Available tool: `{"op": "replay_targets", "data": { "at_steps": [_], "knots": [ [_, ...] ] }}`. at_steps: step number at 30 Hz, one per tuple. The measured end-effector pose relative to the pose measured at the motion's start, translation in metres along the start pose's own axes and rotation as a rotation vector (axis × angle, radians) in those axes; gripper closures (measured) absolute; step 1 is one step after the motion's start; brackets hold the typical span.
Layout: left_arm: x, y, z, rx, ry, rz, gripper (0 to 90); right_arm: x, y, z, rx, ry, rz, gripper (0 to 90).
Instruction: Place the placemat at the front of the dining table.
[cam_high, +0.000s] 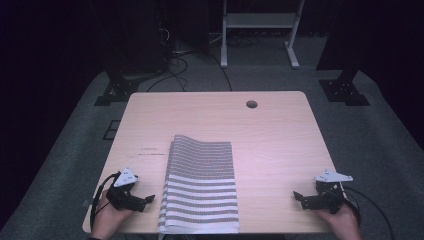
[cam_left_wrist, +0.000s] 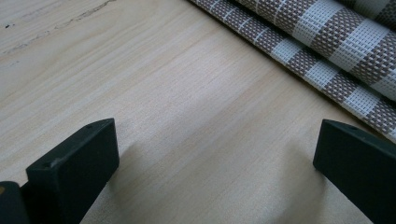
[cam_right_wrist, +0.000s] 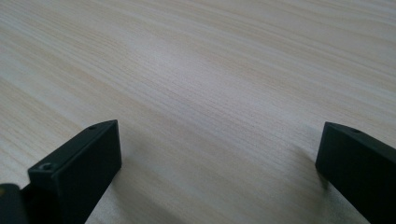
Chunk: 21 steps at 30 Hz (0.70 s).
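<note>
A folded cloth (cam_high: 200, 182) with brown and white stripes lies on the light wooden table (cam_high: 270, 130), reaching the front edge. My left gripper (cam_high: 148, 199) rests near the front left, a short way left of the cloth, jaws wide open and pointing toward it. In the left gripper view the gripper (cam_left_wrist: 217, 154) has bare wood between its jaws and the cloth's folded edge (cam_left_wrist: 327, 51) lies just beyond. My right gripper (cam_high: 297, 196) sits at the front right, open, well clear of the cloth. In the right gripper view that gripper (cam_right_wrist: 219, 154) has nothing between its jaws.
A round cable hole (cam_high: 251, 104) is near the table's far edge. Faint dark marks (cam_high: 150, 151) show on the wood left of the cloth. Beyond the table stand a white frame (cam_high: 257, 30), black stands and cables on grey carpet.
</note>
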<state>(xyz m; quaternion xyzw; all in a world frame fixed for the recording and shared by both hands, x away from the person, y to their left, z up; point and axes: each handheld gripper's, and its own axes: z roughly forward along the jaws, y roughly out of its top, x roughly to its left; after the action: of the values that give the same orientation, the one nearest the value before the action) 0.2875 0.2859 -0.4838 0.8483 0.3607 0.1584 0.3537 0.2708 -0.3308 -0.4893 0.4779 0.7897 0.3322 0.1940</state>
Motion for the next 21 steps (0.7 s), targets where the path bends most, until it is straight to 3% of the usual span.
{"op": "replay_targets", "data": {
  "at_steps": [13,21],
  "knots": [
    [0.0009,0.0001,0.0000,0.000,0.000,0.000,0.0,0.0001,0.0003,0.0003,0.000,-0.004,0.003,0.0],
    [0.0013,0.0034,-0.0033,-0.019,-0.004,-0.024,0.0,0.0004,0.0004,0.0004,0.000,-0.006,0.006,0.0]
  ]
}}
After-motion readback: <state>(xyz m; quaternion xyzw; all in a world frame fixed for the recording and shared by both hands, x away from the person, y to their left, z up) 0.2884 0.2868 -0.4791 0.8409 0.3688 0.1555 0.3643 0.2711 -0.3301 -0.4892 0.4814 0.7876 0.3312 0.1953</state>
